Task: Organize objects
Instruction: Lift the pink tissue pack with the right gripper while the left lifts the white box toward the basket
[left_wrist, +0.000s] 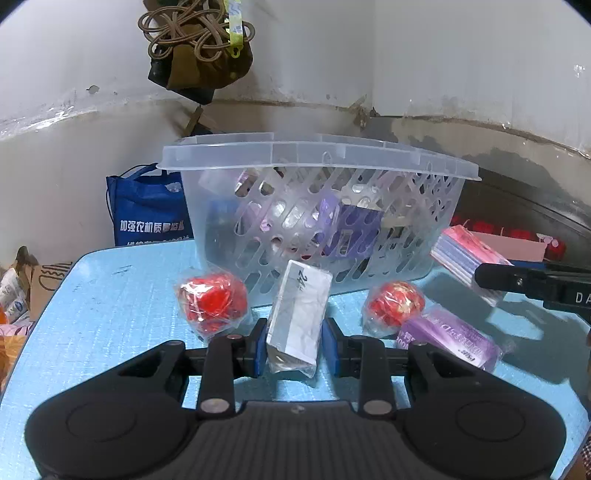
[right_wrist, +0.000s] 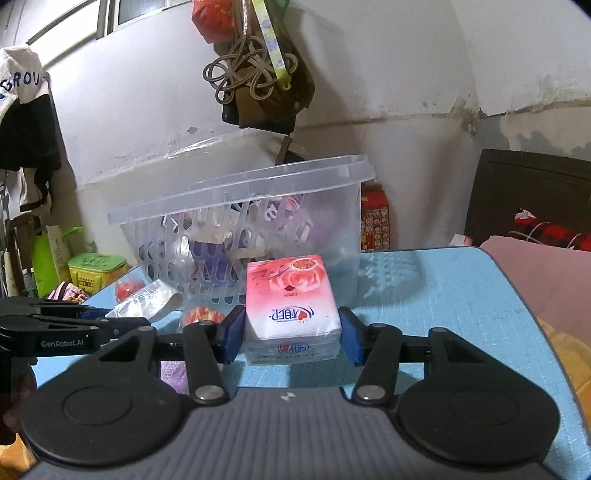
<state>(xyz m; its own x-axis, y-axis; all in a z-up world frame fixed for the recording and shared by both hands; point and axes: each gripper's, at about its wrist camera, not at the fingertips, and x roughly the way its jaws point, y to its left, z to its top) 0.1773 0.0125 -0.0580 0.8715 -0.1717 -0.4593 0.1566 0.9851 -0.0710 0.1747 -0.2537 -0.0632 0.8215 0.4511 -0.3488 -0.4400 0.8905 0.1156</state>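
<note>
- Left gripper (left_wrist: 291, 345) clamps a white tissue pack (left_wrist: 297, 314); right gripper (right_wrist: 291, 338) is closed on a pink tissue pack (right_wrist: 291, 306)
- Both packs sit before the clear basket (left_wrist: 317, 221) on a light-blue table (left_wrist: 122, 295)
- Scuffed white wall (left_wrist: 443, 66) behind, blue bag (left_wrist: 147, 214) below it

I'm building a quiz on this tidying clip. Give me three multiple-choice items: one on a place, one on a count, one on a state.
1. Where does the basket stand?
A. on the blue table
B. on the floor
C. on a chair

2. How many red wrapped balls lie on the table in the left wrist view?
A. one
B. two
C. four

3. What is the right claw doing?
A. standing empty
B. gripping the pink tissue pack
C. gripping a red ball

Key: 1 A, its base rests on the blue top. 2 B, one ball lies left of the left claw's clear pack, another right. 3 B, the tissue pack sits between its pads.
</note>
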